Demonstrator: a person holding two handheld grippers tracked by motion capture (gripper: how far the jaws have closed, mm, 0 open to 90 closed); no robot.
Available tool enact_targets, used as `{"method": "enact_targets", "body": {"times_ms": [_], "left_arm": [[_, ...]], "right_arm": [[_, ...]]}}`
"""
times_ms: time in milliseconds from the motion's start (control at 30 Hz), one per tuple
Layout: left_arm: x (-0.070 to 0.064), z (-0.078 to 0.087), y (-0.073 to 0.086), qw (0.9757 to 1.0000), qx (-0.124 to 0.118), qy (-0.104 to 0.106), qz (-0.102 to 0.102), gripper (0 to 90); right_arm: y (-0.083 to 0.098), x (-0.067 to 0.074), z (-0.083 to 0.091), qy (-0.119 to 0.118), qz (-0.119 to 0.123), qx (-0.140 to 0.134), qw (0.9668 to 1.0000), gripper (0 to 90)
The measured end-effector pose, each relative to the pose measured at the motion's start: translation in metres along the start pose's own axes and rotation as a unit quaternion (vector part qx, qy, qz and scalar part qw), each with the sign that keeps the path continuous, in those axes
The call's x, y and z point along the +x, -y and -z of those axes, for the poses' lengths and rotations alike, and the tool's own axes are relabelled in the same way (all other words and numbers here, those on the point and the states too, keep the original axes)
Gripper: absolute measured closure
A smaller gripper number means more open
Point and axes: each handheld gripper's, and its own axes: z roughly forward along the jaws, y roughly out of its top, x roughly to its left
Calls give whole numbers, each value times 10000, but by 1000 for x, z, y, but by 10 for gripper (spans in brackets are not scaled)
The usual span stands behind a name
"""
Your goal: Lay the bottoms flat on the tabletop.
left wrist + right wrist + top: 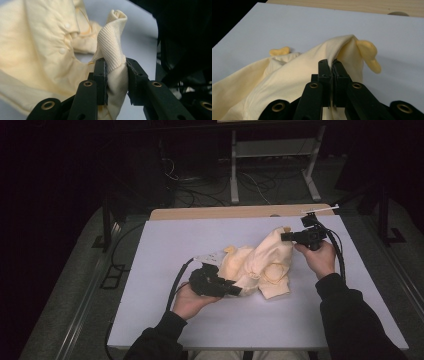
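Note:
A pale yellow garment lies bunched on the white table cover, lifted at two ends. My left gripper is shut on a rolled ribbed cuff of the garment, which sticks up between the jaws at the garment's near left. My right gripper is shut on a thin fold of the garment at its far right, holding that edge raised. A small yellow tab hangs beside the held fold. White snap buttons show on the fabric.
The white cover has bare room left, right and in front of the garment. A strip of wooden tabletop runs along the far edge. Beyond it stand a metal frame and cables on a dark floor.

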Motion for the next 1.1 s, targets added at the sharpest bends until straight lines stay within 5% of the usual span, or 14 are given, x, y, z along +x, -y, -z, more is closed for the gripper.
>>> {"method": "enact_targets", "body": {"times_ms": [100,233,433,700,1100], "left_arm": [[-2,0,-3,9999,75,-74,-88,668],[1,11,-10,9998,-165,122,71,568],[12,28,-24,9983,-481,-220,256,460],[37,21,-35,9933,-764,-622,603,388],[63,7,-40,9860,-776,-1315,669,262]], "right_arm": [[6,-3,1,-35,-43,28,10000,858],[12,-4,5,-90,-89,-11,9999,858],[20,-5,11,-139,-137,-81,9998,858],[26,-8,15,-230,-232,-132,9994,858],[35,-9,22,-311,-222,-186,9991,858]]}}
